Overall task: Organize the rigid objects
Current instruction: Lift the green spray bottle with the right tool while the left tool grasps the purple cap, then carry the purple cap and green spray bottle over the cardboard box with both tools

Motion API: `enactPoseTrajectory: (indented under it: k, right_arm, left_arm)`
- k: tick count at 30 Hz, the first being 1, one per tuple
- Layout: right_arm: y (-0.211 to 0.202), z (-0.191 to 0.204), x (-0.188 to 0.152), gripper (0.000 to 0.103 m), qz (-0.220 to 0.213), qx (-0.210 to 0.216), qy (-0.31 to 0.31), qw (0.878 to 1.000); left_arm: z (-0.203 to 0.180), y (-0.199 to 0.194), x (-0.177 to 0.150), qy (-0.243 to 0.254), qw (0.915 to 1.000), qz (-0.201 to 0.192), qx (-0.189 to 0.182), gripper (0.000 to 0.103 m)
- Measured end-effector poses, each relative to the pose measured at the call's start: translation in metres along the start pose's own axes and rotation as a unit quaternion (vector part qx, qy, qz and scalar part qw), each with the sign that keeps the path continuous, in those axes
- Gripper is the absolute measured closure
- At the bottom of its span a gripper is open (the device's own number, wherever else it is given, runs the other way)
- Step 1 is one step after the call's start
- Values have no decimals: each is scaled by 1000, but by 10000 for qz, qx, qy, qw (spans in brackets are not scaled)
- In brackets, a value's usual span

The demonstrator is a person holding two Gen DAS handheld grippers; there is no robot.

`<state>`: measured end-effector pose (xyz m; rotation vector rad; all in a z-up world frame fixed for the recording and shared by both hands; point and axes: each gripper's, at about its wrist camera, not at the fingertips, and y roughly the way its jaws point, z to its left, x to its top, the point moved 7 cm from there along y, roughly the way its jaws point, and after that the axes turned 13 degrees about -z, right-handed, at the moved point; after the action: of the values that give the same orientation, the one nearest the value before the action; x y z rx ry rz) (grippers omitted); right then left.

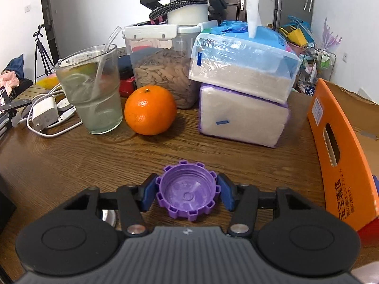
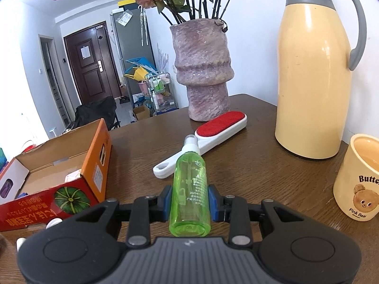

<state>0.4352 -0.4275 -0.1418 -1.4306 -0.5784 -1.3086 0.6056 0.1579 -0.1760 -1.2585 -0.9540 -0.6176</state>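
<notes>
Gripping, left wrist view: left gripper at lower centre, its blue pads pressed on either side of a purple toothed cap.
Cap: open side up, sitting on the wooden table.
Behind it: an orange at centre, a glass of water to its left, stacked tissue packs to the right.
Right edge: flap of an orange cardboard box.
Right wrist view: right gripper at lower centre, clamped on a green spray bottle whose nozzle points away from the camera.
Beyond the bottle: a red and white lint brush lying on the table.
Lower left: the cardboard box, open.
Upper centre: a vase of dried roses.
Right side: a cream thermos jug, with a mug below it at the frame edge.
</notes>
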Motion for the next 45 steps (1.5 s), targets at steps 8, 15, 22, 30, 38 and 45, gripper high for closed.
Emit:
enactPoseTrajectory:
  k: [8, 15, 22, 30, 38, 45]
  right_arm:
    - [-3, 3, -4, 73, 27, 81, 31, 10000]
    - [-17, 7, -5, 73, 3, 215, 33, 9998]
    - [-39, 10, -5, 73, -74, 387, 39, 9992]
    - [-75, 17, -9, 73, -173, 658, 4, 9977]
    - [-115, 35, -15, 73, -194, 1071, -63, 9940]
    - [-149, 57, -20, 73, -164, 1461, -141, 9890]
  left_arm:
    - [8, -18, -1, -47, 10000, -84, 8, 48]
    - [19, -57, 0, -18, 9993, -357, 49, 48]
    - [24, -104, -8, 28, 9987, -502, -122, 48]
    - [20, -170, -12, -10, 9955, -836, -439, 48]
    - [-5, -241, -17, 48, 9887, -1150, -963, 48]
    - [-29, -280, -29, 194, 9844, -1225, -1251, 48]
